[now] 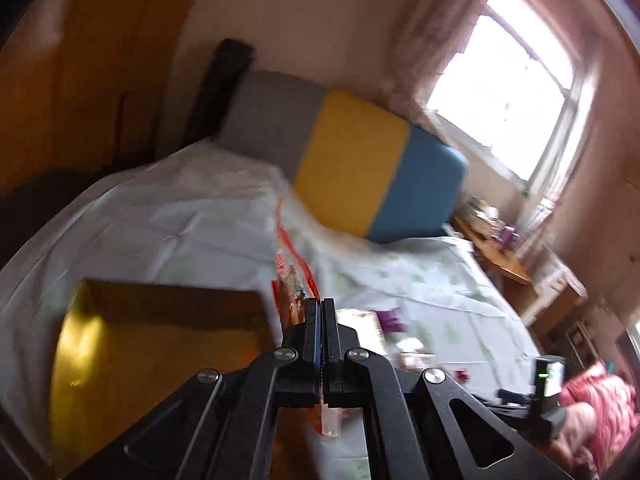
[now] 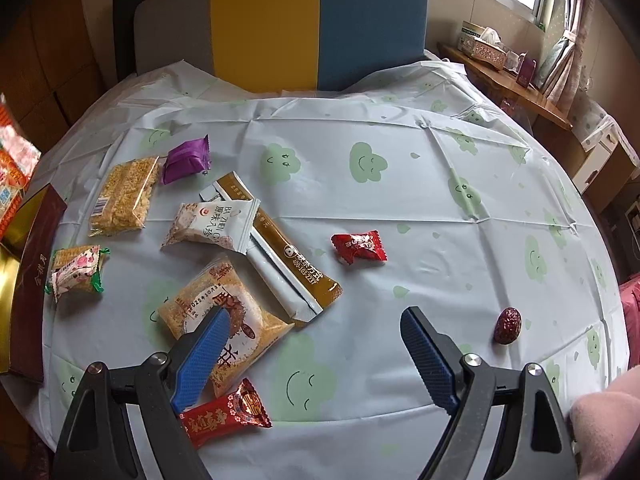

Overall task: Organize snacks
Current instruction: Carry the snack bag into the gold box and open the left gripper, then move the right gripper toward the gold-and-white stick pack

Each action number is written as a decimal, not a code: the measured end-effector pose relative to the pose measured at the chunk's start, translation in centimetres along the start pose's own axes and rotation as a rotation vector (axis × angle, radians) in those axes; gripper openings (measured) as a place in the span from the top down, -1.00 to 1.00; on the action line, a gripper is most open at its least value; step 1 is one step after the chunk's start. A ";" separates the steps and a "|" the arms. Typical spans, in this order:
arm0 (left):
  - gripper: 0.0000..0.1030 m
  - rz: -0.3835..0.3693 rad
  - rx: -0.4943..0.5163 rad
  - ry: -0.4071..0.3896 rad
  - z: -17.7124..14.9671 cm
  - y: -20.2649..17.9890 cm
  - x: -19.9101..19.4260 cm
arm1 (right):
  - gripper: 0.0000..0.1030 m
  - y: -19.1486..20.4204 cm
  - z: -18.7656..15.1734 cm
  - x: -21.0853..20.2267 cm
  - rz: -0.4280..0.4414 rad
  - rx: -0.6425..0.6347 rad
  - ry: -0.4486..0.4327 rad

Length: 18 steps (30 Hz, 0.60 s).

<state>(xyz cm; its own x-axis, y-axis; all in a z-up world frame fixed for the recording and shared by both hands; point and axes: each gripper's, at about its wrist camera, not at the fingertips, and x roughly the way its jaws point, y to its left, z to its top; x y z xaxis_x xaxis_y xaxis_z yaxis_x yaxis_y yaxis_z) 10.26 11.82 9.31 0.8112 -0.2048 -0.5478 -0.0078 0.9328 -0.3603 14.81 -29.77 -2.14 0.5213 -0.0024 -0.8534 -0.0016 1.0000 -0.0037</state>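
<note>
My left gripper is shut on a red and orange snack packet, held edge-on in the air beside a gold-lined box. The view is blurred. My right gripper is open and empty above the table. Its left finger hangs over a yellow cake packet. Several wrapped snacks lie on the cloth: a purple one, a rice bar, a white packet, a brown stick sachet, a red candy, a red foil candy, a floral packet and a dried date.
A pale tablecloth with green smiley clouds covers the round table. The gold box with a maroon rim stands at the left edge. A grey, yellow and blue chair back is behind. A wooden shelf with tissue boxes is at the right.
</note>
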 end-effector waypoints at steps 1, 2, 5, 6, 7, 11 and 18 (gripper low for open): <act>1.00 0.030 -0.011 0.010 -0.3 0.9 0.4 | -0.72 0.0 0.0 0.0 -0.001 0.002 0.000; 1.00 0.073 -0.028 0.029 -0.7 2.2 0.9 | -0.69 -0.2 0.0 -0.1 -0.006 0.007 -0.004; 1.00 0.200 -0.068 0.104 -2.3 5.8 2.7 | -0.62 -0.9 0.1 -0.1 -0.010 0.044 -0.007; 1.00 0.226 -0.075 0.123 -3.0 6.9 3.2 | -0.52 -1.1 0.2 0.0 -0.006 0.056 0.001; 0.99 0.250 -0.071 0.124 -3.6 7.4 3.5 | -0.46 -1.2 0.2 0.1 -0.004 0.063 0.005; 0.98 0.370 -0.080 0.137 -4.9 9.1 3.7 | -0.25 -1.0 0.1 0.5 -0.017 0.047 0.021; 0.69 0.437 -0.168 0.141 -5.3 11.8 3.0 | -0.19 -0.6 -0.2 1.3 -0.025 0.025 0.050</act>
<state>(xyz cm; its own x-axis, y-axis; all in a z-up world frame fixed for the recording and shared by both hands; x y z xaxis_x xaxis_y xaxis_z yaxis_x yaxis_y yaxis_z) 9.47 20.69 -0.59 0.6238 0.1459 -0.7678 -0.4337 0.8819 -0.1848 15.31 -30.35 -3.32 0.4773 -0.0269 -0.8783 0.0329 0.9994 -0.0127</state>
